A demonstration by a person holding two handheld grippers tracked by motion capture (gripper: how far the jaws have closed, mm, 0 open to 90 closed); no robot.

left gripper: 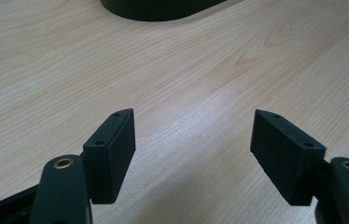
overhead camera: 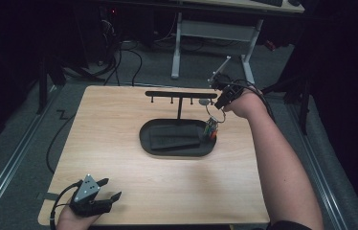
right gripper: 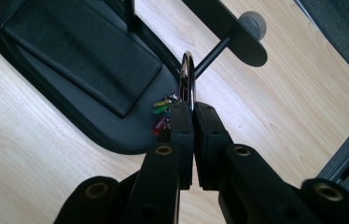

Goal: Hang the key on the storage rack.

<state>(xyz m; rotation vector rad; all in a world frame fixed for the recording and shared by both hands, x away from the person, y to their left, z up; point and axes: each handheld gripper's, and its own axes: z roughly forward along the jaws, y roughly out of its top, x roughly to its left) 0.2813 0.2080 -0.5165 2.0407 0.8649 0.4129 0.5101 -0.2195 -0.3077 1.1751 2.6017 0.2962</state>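
Over the tray's [overhead camera: 177, 148] right end, the right gripper [right gripper: 193, 109] is pinching a key ring [right gripper: 187, 77] — coloured tags dangling — lifting toward the rack's pegs [right gripper: 212, 53]; the left gripper [left gripper: 192, 135] is resting agape near the tabletop's front-left corner.

one wooden counter [overhead camera: 119, 143] carries one black oval tray [overhead camera: 177, 146] holding one flat black wallet [overhead camera: 174, 136], and one black t-shaped rack [overhead camera: 179, 96] rising from the tray's far side with four small pegs under its bar. one metal key ring [right gripper: 187, 79] carries a bunch of small coloured tags [right gripper: 161, 114], too clustered to count. two hand-held grippers: left hand-held gripper [overhead camera: 105, 189] and right hand-held gripper [overhead camera: 218, 103]
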